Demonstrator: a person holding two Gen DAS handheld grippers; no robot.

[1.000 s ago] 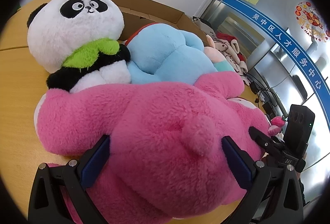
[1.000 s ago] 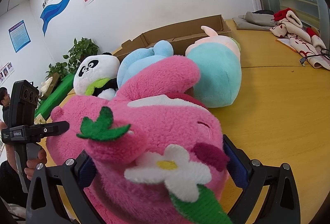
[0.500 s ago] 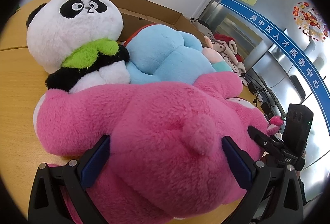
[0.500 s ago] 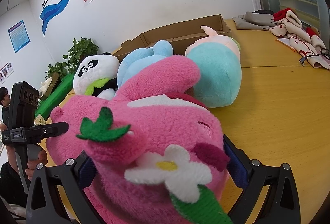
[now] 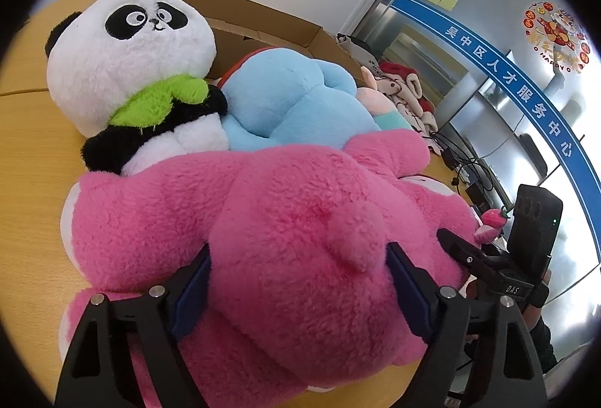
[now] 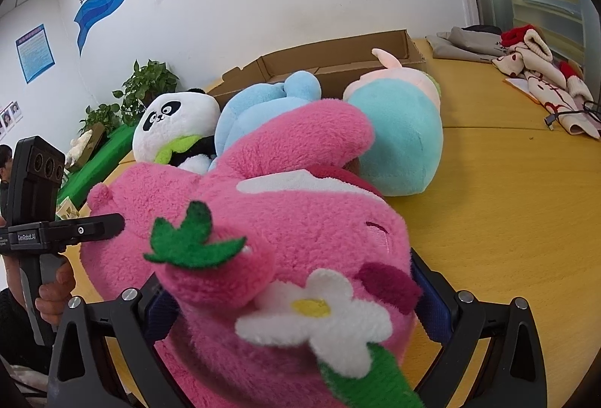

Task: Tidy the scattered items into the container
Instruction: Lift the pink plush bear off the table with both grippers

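A big pink plush bear [image 5: 263, 220] lies on the wooden table. My left gripper [image 5: 296, 284] is shut on its rear end, its blue pads pressing into the fur by the tail. My right gripper [image 6: 293, 299] is shut on the bear's head [image 6: 300, 239], which carries a plush strawberry and a white flower. Behind the bear lie a panda plush [image 5: 127, 59], a light blue plush [image 5: 293, 100] and a teal and pink plush [image 6: 398, 130]. An open cardboard box [image 6: 338, 62] stands behind them by the wall.
A pile of clothes [image 6: 533, 70] and a cable [image 6: 571, 115] lie on the table's far right. Potted plants [image 6: 146, 85] stand at the left beyond the table. Each gripper shows in the other's view, with the right one [image 5: 526, 250] beside the bear.
My left gripper's fingers have closed in on the bear's rear. The view has shifted slightly closer. The right gripper holds as before.
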